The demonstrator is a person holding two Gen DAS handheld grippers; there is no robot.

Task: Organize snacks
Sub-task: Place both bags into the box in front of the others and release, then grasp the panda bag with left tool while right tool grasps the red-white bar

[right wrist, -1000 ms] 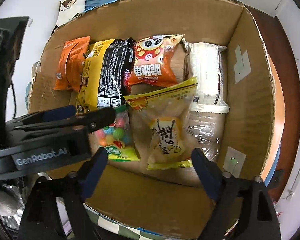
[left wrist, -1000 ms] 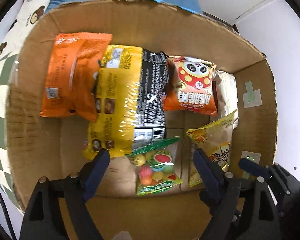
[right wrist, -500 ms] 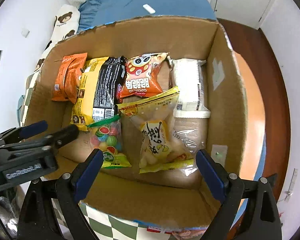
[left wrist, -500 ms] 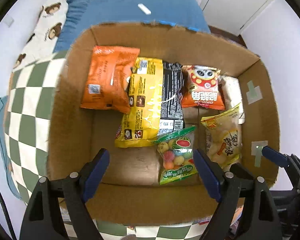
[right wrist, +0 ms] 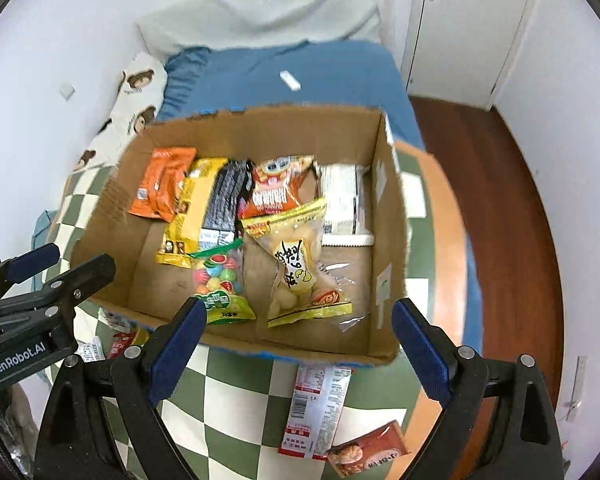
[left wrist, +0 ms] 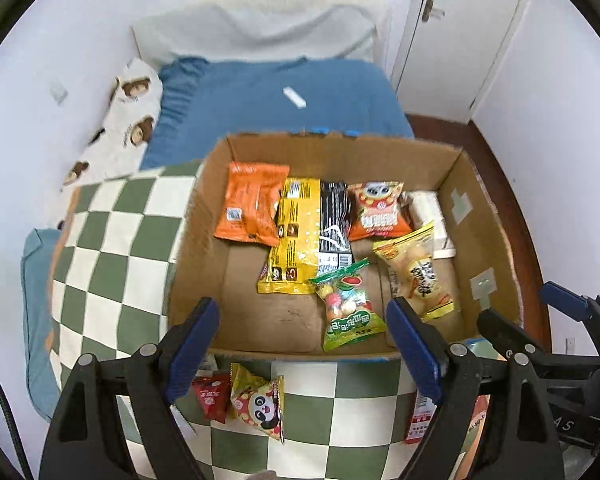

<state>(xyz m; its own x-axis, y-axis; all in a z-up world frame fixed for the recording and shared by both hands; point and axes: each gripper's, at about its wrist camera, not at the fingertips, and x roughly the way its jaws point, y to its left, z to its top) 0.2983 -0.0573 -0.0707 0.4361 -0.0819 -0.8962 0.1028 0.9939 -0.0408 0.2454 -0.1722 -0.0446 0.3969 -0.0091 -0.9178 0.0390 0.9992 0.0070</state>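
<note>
A cardboard box (left wrist: 204, 216) (right wrist: 384, 216) stands on a green-and-white checked cloth and holds several snack bags: an orange bag (left wrist: 250, 204), a yellow-and-black bag (left wrist: 304, 232), a candy bag (left wrist: 348, 304) (right wrist: 218, 280) and a yellow crisps bag (right wrist: 296, 264). My left gripper (left wrist: 304, 340) is open and empty above the box's near wall. My right gripper (right wrist: 300, 344) is open and empty, also over the near wall. Loose snacks lie on the cloth in front of the box: a panda packet (left wrist: 258, 404), a red packet (left wrist: 210, 396), a long white-and-red packet (right wrist: 316, 408) and a brown packet (right wrist: 368, 454).
The checked cloth (left wrist: 112, 248) covers a bed with a blue sheet (left wrist: 268, 100) and a bear-print pillow (left wrist: 120, 120). White walls stand left and behind. A door (left wrist: 460, 32) and a wooden floor (right wrist: 512, 208) are on the right.
Both grippers have pulled back and up out of the box. The whole box, the bed and the loose snacks in front now show. Both stayed open.
</note>
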